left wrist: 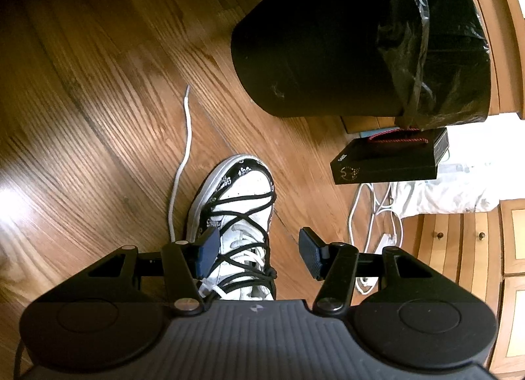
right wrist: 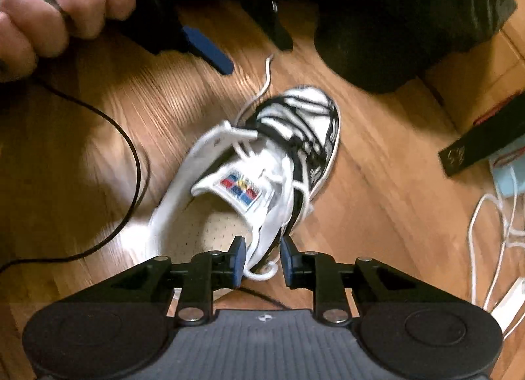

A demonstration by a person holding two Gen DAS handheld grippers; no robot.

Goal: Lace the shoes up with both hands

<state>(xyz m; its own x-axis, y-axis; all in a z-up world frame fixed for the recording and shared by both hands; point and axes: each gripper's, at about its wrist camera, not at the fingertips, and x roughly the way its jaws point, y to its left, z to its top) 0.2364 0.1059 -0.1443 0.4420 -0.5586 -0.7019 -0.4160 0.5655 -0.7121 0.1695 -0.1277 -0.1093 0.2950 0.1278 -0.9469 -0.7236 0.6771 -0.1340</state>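
A white shoe (left wrist: 236, 212) with black criss-cross lacing stands on the wooden floor, toe pointing away. Its white lace (left wrist: 185, 137) trails off across the floor to the left. My left gripper (left wrist: 259, 248) is open over the shoe's laced middle, with its left pad (left wrist: 208, 252) against the shoe's side. In the right wrist view the shoe (right wrist: 262, 166) is blurred and its opening faces me. My right gripper (right wrist: 262, 260) is open at the shoe's collar, with a loop of white lace (right wrist: 262, 273) lying loose between its pads. The left gripper (right wrist: 249, 48) hangs beyond the toe, held by a hand (right wrist: 49, 12).
A black bin (left wrist: 328, 35) lined with a black bag stands just beyond the shoe on the right. A black gift bag (left wrist: 387, 160), white cables (left wrist: 374, 216) and a wooden cabinet (left wrist: 475, 242) are at the right. A black cable (right wrist: 131, 150) loops over the floor on the left.
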